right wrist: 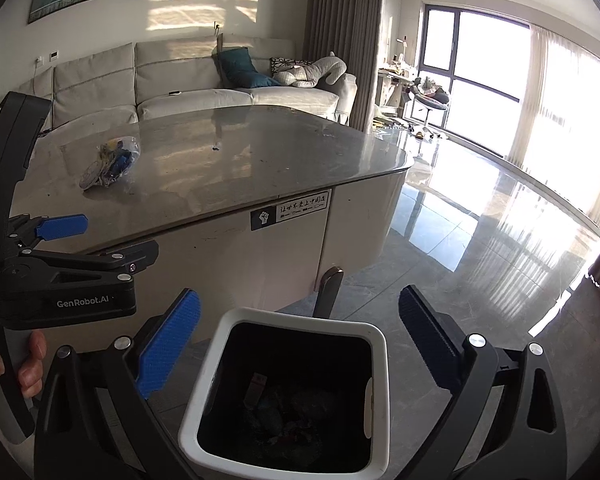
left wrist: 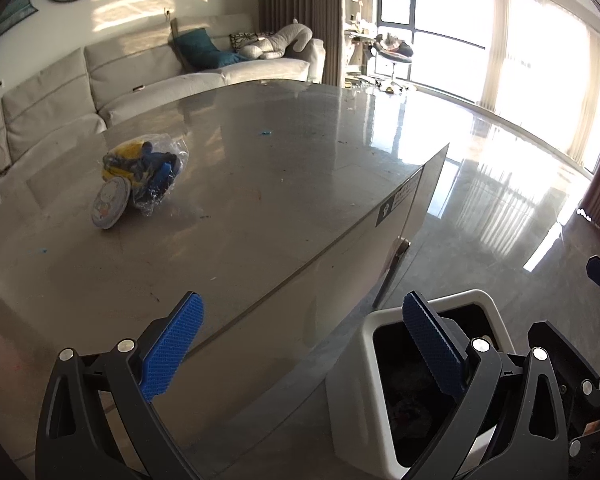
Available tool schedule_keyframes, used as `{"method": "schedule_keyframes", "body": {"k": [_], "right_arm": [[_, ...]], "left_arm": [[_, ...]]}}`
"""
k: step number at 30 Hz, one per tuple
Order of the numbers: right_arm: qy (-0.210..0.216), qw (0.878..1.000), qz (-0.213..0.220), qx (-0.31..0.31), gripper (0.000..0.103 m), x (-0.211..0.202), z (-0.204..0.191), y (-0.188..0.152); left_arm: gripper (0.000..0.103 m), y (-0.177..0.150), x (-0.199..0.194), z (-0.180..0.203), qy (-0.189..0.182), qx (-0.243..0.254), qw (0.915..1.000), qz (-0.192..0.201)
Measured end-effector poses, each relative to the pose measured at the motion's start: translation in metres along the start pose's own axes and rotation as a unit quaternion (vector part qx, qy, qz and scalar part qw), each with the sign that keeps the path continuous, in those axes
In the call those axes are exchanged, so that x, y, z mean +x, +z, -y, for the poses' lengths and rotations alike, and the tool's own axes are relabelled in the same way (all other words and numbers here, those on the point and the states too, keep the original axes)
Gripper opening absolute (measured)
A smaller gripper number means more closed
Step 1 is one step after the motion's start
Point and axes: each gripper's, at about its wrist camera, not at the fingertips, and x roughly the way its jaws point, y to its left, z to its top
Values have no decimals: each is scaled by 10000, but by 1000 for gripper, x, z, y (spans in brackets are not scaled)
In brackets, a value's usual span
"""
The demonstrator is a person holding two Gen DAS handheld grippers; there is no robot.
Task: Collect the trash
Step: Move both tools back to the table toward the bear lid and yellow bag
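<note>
My right tool (right wrist: 299,338) stood with jaws apart, empty, directly above the white square plastic bin (right wrist: 204,380). Left tool (left wrist: 302,346) likewise apart, empty. The clear plastic bag of yellow-blue trash (left wrist: 146,172) lay on the grey glossy desk (left wrist: 280,184), well apart from the bin.

The table (right wrist: 228,160) top is mostly bare; only a bagged toy (right wrist: 110,162) sits at its left. At lower centre the bin (right wrist: 220,364) mouth gapes unobstructed. The left gripper (right wrist: 66,228) crowds the left edge; floor (right wrist: 480,280) at right lies open.

A grey sofa (right wrist: 188,92) with a teal cushion (right wrist: 240,66) stands behind the table (right wrist: 292,152).
</note>
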Motion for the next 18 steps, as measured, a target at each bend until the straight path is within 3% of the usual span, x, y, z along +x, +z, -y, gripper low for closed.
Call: {"method": "schedule_keyframes", "body": {"k": [18], "right_arm": [[880,9943,577,-151,99,27,-62,70]], "left_arm": [[98,33,-9,-105,692,-700,9950,159]]}}
